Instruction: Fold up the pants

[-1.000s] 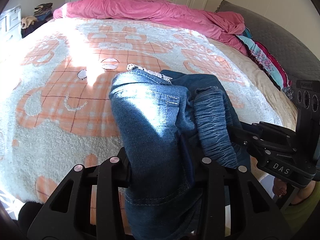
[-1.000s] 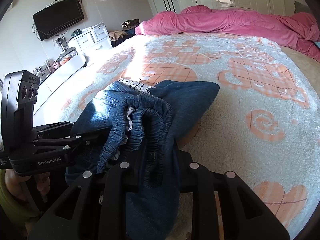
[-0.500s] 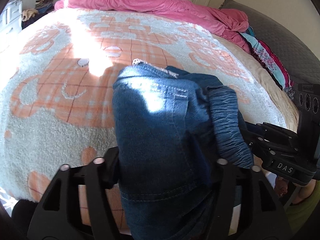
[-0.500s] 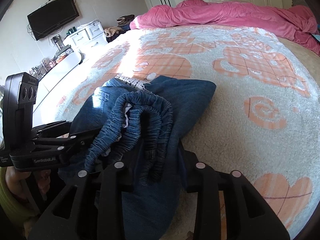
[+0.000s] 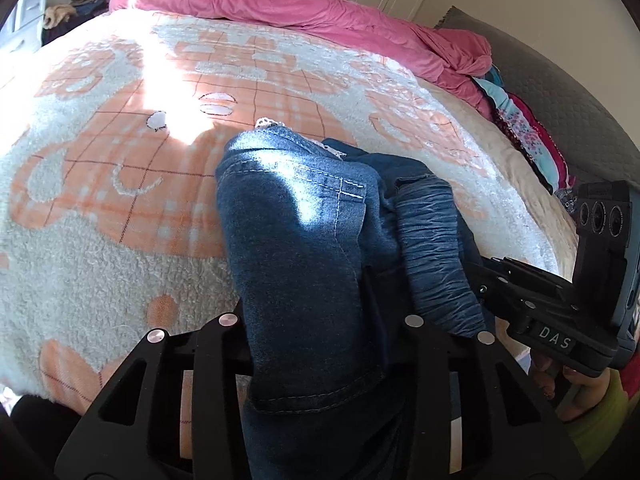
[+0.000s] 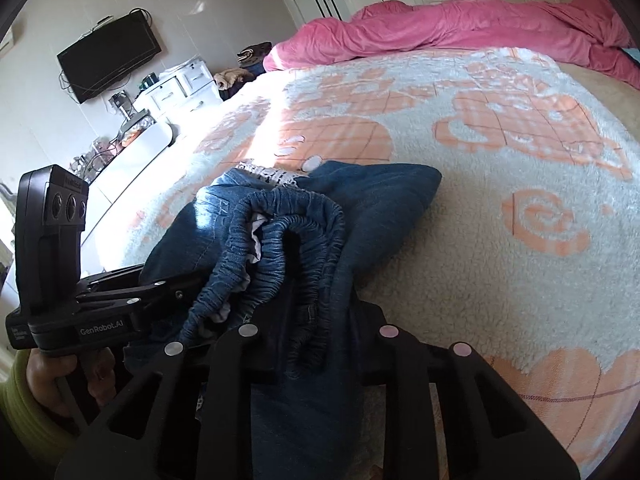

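Note:
Blue denim pants (image 5: 296, 220) lie bunched near the front edge of the bed, their gathered elastic waistband (image 6: 288, 240) on top and a strip of white lace at the far end. My left gripper (image 5: 320, 320) has a thick fold of denim filling the gap between its fingers, and its jaws are closing on it. My right gripper (image 6: 316, 328) has the waistband side of the pants between its fingers, and its jaws are also closing. Each gripper shows in the other's view, right gripper (image 5: 520, 300) and left gripper (image 6: 160, 284), close beside the pants.
The bed carries a white and orange fleece blanket (image 5: 100, 208). A pink duvet (image 6: 460, 28) is heaped along the far edge, with patterned clothes (image 5: 524, 136) by a grey headboard. White drawers (image 6: 180, 88) and a wall TV (image 6: 108, 56) stand left of the bed.
Half a second ago both pairs of jaws stood wider around the denim, the left clearly so; now they have narrowed again onto it. The pants stay in the same place.

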`<move>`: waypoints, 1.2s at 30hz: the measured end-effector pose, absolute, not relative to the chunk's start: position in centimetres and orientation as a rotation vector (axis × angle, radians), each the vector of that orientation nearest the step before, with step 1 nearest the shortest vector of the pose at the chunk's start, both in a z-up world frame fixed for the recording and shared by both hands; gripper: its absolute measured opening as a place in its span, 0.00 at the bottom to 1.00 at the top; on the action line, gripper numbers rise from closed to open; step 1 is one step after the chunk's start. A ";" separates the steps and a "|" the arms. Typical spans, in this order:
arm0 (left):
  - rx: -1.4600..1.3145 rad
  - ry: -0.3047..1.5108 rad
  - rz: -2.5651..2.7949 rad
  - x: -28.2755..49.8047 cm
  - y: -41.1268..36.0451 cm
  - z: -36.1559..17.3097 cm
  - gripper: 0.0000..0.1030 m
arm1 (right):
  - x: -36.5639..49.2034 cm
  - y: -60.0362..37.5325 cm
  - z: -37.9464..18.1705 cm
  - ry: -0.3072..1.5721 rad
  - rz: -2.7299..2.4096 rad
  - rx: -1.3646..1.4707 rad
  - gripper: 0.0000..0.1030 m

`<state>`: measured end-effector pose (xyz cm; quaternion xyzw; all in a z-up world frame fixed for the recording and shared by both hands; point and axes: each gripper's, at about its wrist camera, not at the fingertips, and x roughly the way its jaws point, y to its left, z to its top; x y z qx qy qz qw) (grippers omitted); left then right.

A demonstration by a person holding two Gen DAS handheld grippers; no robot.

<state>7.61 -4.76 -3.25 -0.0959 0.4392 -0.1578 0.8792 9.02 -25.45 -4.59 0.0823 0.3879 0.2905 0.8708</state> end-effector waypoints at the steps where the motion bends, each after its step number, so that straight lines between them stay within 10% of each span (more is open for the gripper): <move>1: -0.195 0.914 -0.327 7.5 -4.9 -3.1 0.30 | 9.0 -25.5 -4.4 0.809 0.607 0.170 0.21; 36: -0.191 0.839 -0.332 8.1 -4.6 1.1 0.29 | 9.6 -24.3 -0.3 0.726 0.605 0.100 0.21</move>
